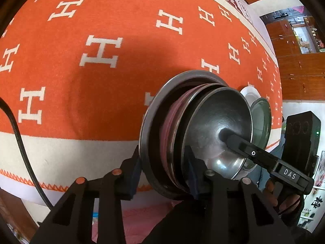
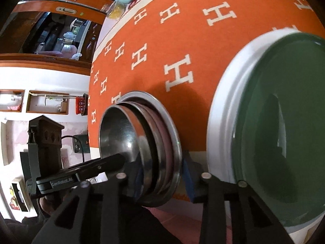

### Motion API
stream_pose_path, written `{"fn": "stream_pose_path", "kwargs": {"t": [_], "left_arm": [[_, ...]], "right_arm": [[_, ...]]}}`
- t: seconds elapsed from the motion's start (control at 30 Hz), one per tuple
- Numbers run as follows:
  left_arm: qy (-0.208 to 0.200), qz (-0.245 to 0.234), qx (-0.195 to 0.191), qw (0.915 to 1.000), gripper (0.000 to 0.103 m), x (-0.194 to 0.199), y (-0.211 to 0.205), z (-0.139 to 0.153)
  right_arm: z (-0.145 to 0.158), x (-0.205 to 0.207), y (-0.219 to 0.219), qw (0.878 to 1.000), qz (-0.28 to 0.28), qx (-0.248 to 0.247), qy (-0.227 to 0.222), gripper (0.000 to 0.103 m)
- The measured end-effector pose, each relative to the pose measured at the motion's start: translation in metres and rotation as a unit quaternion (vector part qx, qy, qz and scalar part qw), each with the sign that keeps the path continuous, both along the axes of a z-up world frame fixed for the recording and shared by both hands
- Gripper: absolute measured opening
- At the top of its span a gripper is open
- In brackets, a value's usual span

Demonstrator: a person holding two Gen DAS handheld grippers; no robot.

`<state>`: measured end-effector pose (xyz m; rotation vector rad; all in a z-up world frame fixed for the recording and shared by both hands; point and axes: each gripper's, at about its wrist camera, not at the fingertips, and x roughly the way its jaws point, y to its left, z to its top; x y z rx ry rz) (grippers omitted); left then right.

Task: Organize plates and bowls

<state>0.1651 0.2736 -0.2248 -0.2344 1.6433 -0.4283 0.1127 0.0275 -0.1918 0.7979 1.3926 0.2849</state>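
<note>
Presently, a nested stack of dishes [image 1: 172, 134] sits on the orange H-patterned tablecloth [image 1: 101, 40], near its cream border. Its outermost member is a wide steel plate [image 1: 150, 126]; inside that lie thinner plates, one with a pinkish rim [image 1: 168, 130], and on top sits a steel bowl [image 1: 219, 130], with nothing in it.

Just beside the stack, a green plate [image 2: 284, 122] rests in a larger white plate [image 2: 221, 122]; both carry no contents.

The left gripper [image 1: 164, 170] straddles the near edge of the stack. One blue-padded finger [image 1: 135, 172] lies outside the wide plate and the other pad [image 1: 192, 174] against the bowl's rim, so the jaws stand at medium width, closed around the pile.

The right gripper [image 2: 162, 174] straddles the same stack from the opposite side. Its jaws also bracket the edge, one pad behind the wide plate and one toward the bowl; firmness of hold cannot be judged.

Only the left wrist view shows a finger of the other gripper [image 1: 254, 154] reaching into the bowl's hollow, marked "DAS". Only the right wrist view shows the green and white plates large and close, and a shelf-lined wall [image 2: 40, 101] beyond the table edge.
</note>
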Motion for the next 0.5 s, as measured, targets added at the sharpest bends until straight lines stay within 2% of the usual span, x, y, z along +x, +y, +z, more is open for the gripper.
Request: {"fn": "stream_pose_path", "kwargs": {"t": [0.23, 0.5], "left_arm": [[-0.008, -0.002, 0.008, 0.9999, 0.037, -0.001, -0.007, 0.005], [-0.083, -0.002, -0.013, 0.9965, 0.037, -0.008, -0.018, 0.041]], "right_arm": [[0.006, 0.0, -0.003, 1.0, 0.002, -0.001, -0.014, 0.033], [0.034, -0.013, -0.02, 0.996, -0.01, 0.0, -0.087, 0.033]]}}
